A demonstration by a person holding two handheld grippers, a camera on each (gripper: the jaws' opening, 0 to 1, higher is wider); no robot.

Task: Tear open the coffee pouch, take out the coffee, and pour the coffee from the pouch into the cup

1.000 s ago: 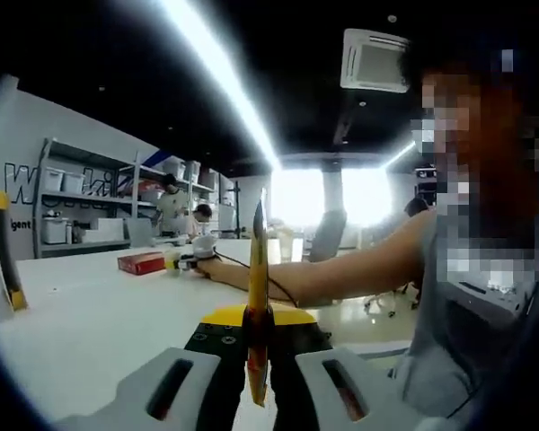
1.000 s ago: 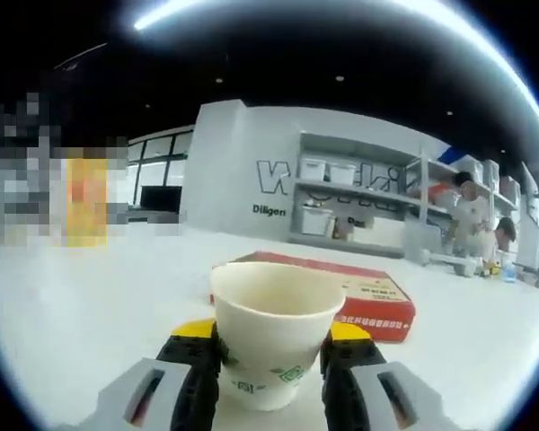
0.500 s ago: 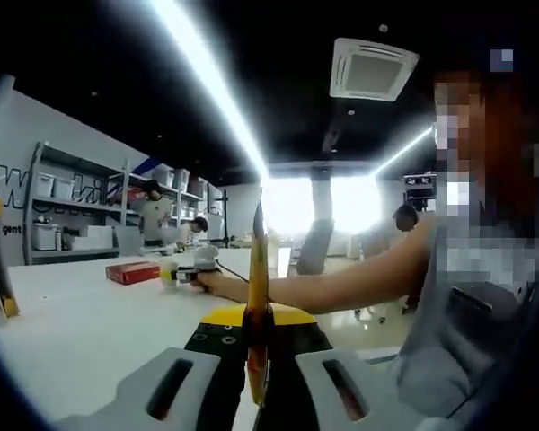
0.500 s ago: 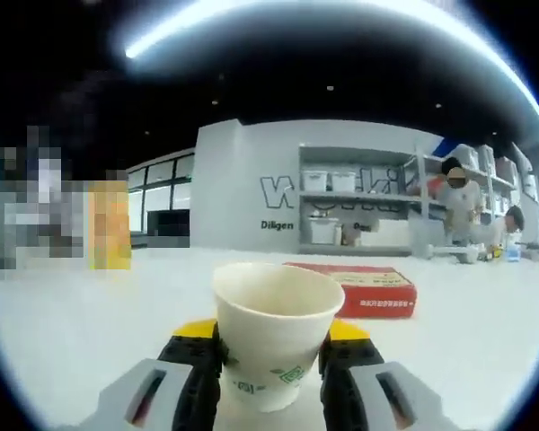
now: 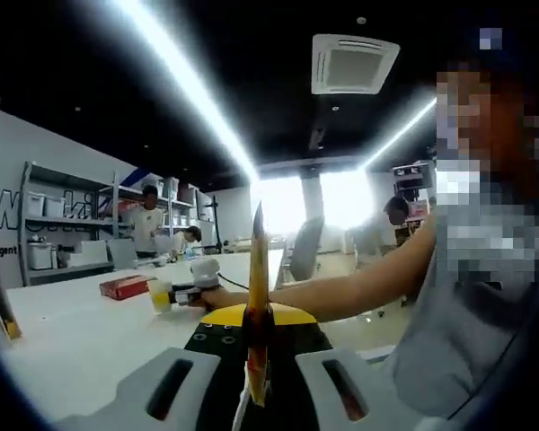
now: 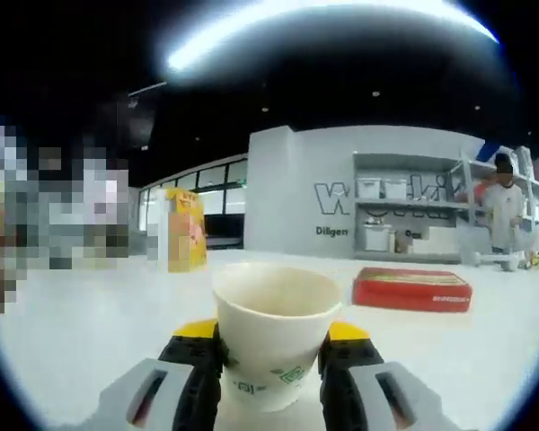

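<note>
1. Your coffee pouch (image 5: pixel 256 305) stands edge-on and upright, pinched between the jaws of your left gripper (image 5: pixel 256 382); from this thin side view you can't tell whether its top is torn yet.
2. Your right gripper (image 6: pixel 271 373) has its jaws closed around the paper cup (image 6: pixel 274 332), which looks empty, so pouring seems not yet done.
3. The two are well apart across the white table (image 6: pixel 90 323); you likely need to bring them together.
4. A red box (image 6: pixel 413 289) lies behind the cup.

Grey fingers (image 5: pixel 175 386) with dark slots, yellow-and-black base, grey shirt (image 5: pixel 449 350).
</note>
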